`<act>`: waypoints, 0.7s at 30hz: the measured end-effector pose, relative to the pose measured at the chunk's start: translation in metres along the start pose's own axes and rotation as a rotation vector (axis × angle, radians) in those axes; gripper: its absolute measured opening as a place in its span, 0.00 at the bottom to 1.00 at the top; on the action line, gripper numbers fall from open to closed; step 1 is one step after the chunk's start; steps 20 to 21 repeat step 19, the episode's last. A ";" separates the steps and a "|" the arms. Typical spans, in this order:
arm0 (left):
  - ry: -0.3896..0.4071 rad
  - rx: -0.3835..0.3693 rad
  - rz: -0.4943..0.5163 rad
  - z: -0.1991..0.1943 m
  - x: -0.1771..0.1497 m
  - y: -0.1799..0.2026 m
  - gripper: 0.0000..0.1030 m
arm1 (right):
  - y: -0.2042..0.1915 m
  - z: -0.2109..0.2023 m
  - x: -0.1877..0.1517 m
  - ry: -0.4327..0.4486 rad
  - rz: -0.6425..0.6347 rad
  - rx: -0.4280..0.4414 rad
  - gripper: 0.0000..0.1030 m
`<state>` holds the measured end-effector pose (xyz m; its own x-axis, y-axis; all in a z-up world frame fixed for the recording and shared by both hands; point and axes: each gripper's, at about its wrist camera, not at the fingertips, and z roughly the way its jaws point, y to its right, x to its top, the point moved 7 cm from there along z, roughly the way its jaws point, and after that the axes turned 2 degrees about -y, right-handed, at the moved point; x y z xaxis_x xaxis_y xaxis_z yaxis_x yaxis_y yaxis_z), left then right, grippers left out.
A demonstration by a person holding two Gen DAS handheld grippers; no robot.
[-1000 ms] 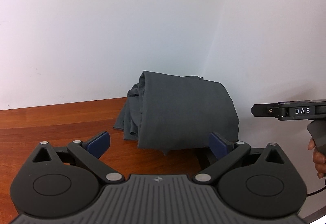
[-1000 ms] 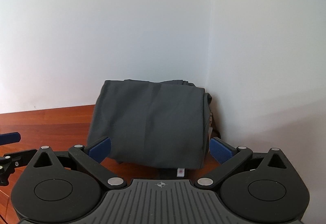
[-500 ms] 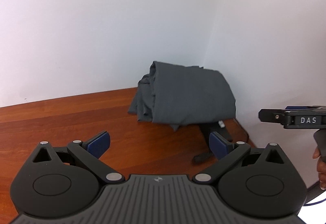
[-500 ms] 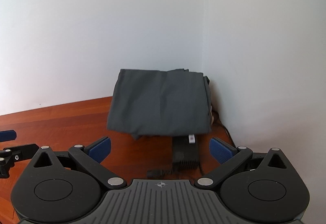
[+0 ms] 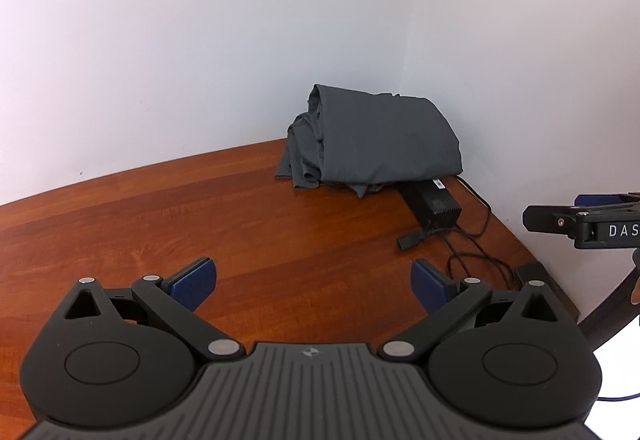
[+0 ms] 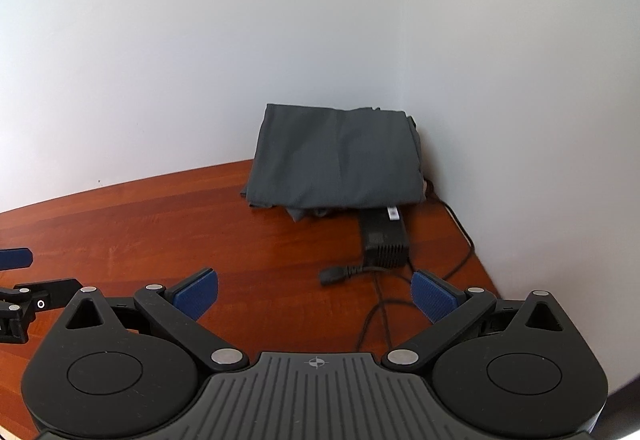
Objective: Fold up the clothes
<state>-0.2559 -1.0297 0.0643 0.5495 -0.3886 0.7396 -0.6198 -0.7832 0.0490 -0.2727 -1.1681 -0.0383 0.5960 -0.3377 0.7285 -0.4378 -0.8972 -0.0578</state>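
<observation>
My left gripper (image 5: 312, 282) stood wide and empty at the bottom of the frame, blue ribbed pads (image 5: 192, 280) apart over the glossy wooden table (image 5: 160, 232). My right gripper (image 6: 314, 290) was equally wide. Further up, right of centre, a black ridged adapter (image 6: 382, 238) trailed thin cables. Its far end was hidden under the shirt (image 6: 336, 156), a soft grey folded block in the wall corner.

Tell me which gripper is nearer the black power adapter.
Right, I judge. The right gripper faces the power adapter almost straight ahead; the left gripper sits further left, adapter off to its right.
</observation>
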 end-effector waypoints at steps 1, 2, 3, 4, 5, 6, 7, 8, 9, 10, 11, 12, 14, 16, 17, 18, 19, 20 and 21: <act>-0.003 0.006 0.001 -0.003 -0.005 -0.001 1.00 | -0.002 -0.003 -0.005 -0.001 0.003 -0.001 1.00; -0.004 0.009 0.002 -0.006 -0.009 -0.002 1.00 | -0.004 -0.006 -0.010 0.000 0.005 -0.003 1.00; -0.004 0.009 0.005 -0.009 -0.013 -0.002 1.00 | -0.005 -0.009 -0.013 0.000 0.006 -0.005 1.00; -0.003 0.008 0.008 -0.013 -0.016 -0.002 1.00 | -0.007 -0.010 -0.016 -0.003 0.005 -0.007 1.00; 0.000 0.005 0.012 -0.016 -0.020 -0.002 1.00 | -0.008 -0.012 -0.020 -0.005 0.005 -0.009 1.00; 0.002 0.002 0.017 -0.020 -0.023 -0.002 1.00 | -0.010 -0.013 -0.023 -0.007 0.004 -0.010 1.00; 0.005 -0.001 0.021 -0.024 -0.026 -0.001 1.00 | -0.011 -0.015 -0.025 -0.007 0.004 -0.012 1.00; 0.008 -0.005 0.025 -0.027 -0.029 -0.001 1.00 | -0.012 -0.016 -0.027 -0.006 0.005 -0.013 1.00; 0.011 -0.008 0.030 -0.031 -0.032 -0.001 1.00 | -0.014 -0.019 -0.030 -0.006 0.007 -0.013 1.00; 0.013 -0.011 0.033 -0.034 -0.035 -0.001 1.00 | -0.015 -0.020 -0.031 -0.006 0.009 -0.014 1.00; 0.015 -0.012 0.036 -0.036 -0.037 -0.001 1.00 | -0.016 -0.021 -0.032 -0.007 0.010 -0.015 1.00; 0.017 -0.013 0.038 -0.039 -0.039 -0.001 1.00 | -0.017 -0.022 -0.034 -0.007 0.012 -0.016 1.00; 0.027 -0.014 0.044 -0.044 -0.042 -0.002 1.00 | -0.021 -0.023 -0.035 -0.009 0.007 -0.018 1.00; 0.043 -0.011 0.044 -0.051 -0.045 -0.004 1.00 | -0.025 -0.024 -0.035 -0.009 0.000 -0.020 1.00; 0.047 -0.010 0.040 -0.054 -0.046 -0.006 1.00 | -0.027 -0.024 -0.035 -0.008 -0.005 -0.022 1.00; 0.051 -0.011 0.036 -0.057 -0.048 -0.008 1.00 | -0.030 -0.025 -0.035 -0.005 -0.010 -0.022 1.00; 0.054 -0.010 0.031 -0.060 -0.050 -0.010 1.00 | -0.033 -0.026 -0.035 0.000 -0.014 -0.025 1.00; 0.054 -0.010 0.031 -0.060 -0.050 -0.010 1.00 | -0.033 -0.026 -0.035 0.000 -0.014 -0.025 1.00; 0.054 -0.010 0.031 -0.060 -0.050 -0.010 1.00 | -0.033 -0.026 -0.035 0.000 -0.014 -0.025 1.00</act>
